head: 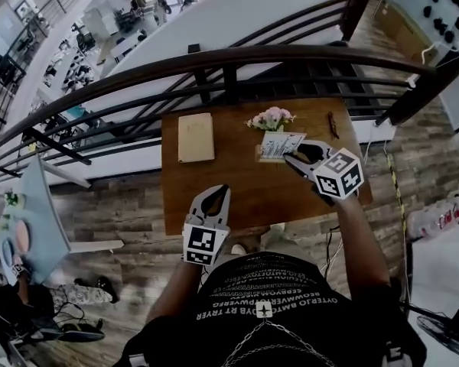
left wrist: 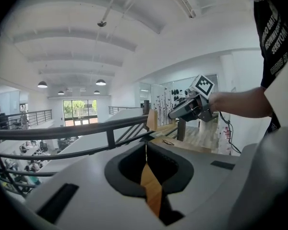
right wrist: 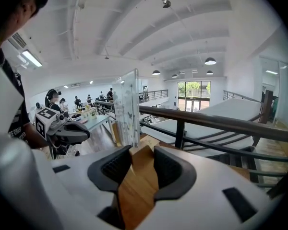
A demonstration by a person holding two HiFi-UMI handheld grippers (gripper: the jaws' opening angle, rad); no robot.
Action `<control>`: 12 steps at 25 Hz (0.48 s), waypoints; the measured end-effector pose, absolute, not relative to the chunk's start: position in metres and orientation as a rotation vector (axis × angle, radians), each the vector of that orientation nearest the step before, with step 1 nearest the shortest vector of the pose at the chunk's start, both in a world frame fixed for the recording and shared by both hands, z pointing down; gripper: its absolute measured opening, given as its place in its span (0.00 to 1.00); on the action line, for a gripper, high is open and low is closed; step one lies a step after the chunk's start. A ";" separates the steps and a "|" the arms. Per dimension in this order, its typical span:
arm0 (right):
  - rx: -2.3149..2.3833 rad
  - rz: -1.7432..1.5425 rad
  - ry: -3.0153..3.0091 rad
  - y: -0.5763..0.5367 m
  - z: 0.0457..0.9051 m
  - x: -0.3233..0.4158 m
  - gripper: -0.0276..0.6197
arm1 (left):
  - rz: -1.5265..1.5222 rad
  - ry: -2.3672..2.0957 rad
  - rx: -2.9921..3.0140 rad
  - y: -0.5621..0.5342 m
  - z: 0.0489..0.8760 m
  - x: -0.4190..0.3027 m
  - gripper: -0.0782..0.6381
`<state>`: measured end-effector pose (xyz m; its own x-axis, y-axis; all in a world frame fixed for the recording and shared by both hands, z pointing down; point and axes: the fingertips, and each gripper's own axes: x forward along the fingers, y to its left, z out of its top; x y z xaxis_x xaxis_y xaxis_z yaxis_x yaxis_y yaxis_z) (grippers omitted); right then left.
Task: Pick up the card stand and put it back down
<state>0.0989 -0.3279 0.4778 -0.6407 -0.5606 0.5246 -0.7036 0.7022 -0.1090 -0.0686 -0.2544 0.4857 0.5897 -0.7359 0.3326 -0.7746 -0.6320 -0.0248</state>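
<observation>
Right gripper clamped on card stand right of centre, flowers just above, left gripper closed, empty, lower centre over table

The table is brown wood. The card stand has a white card with small dark marks and a light wood foot. The flowers are pink. The pad is pale cream. The left gripper and right gripper are light grey, with black and white squares on their cubes. The railing is dark brown. The shirt is black with white letters.
</observation>
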 end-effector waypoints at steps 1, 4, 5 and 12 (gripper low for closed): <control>0.972 0.427 -2.449 -0.330 0.484 0.099 0.29 | 0.481 -1.290 2.679 -0.256 0.489 -0.070 0.15; 0.967 0.452 -2.435 -0.335 0.505 0.101 0.29 | 0.494 -1.304 2.646 -0.261 0.496 -0.071 0.15; 0.965 0.458 -2.432 -0.336 0.512 0.102 0.29 | 0.498 -1.306 2.638 -0.262 0.498 -0.070 0.15; 0.952 0.501 -2.400 -0.333 0.576 0.104 0.29 | 0.530 -1.294 2.633 -0.279 0.502 -0.059 0.15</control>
<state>0.1039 -0.3334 0.5762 -0.6265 -0.5251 0.5760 -0.7117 0.6867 -0.1480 -0.0590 -0.2787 0.5020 0.5628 -0.7336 0.3810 -0.7901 -0.6128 -0.0127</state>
